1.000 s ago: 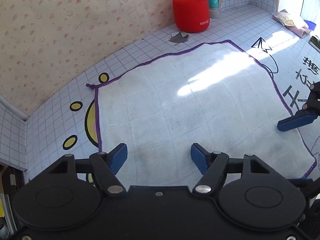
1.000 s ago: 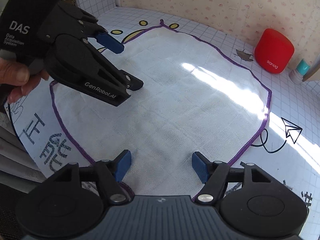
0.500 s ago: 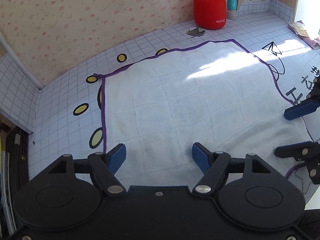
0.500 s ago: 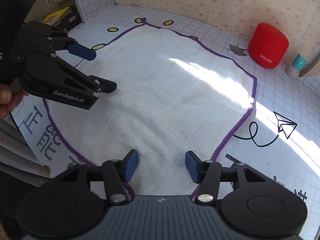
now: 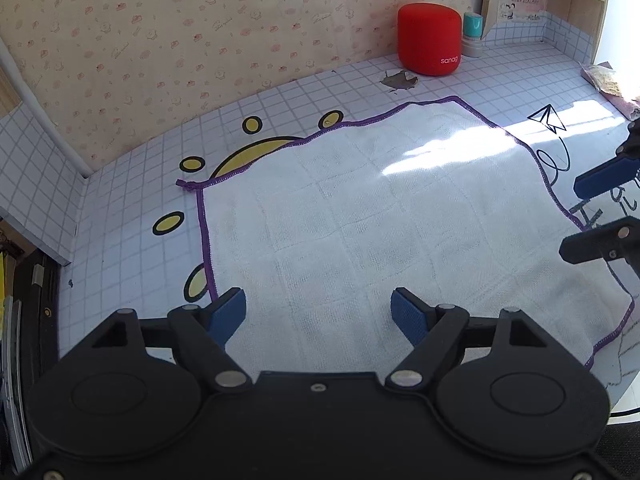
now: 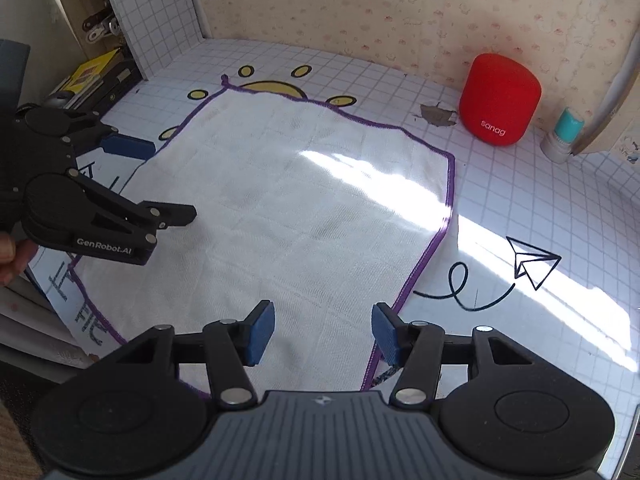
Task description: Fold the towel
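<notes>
A white towel (image 5: 380, 216) with purple edging lies spread flat on the tiled table; it also shows in the right wrist view (image 6: 304, 216). My left gripper (image 5: 318, 312) is open and empty, over the towel's near left part, by its left edge. My right gripper (image 6: 322, 332) is open but narrower, empty, over the towel's near right corner area, its right finger by the purple edge. The left gripper shows in the right wrist view (image 6: 168, 180) and the right gripper in the left wrist view (image 5: 592, 216), both open.
A red cylinder speaker (image 5: 430, 44) and a small teal-capped bottle (image 5: 473, 40) stand by the back wall. A torn patch (image 5: 398, 80) marks the table covering. A packet (image 5: 604, 80) lies at the far right. Shelves with books (image 6: 92, 76) stand left.
Both grippers have pulled back toward the towel's near edge, and the towel looks smaller and farther. My right gripper's jaws have narrowed. The towel has not moved.
</notes>
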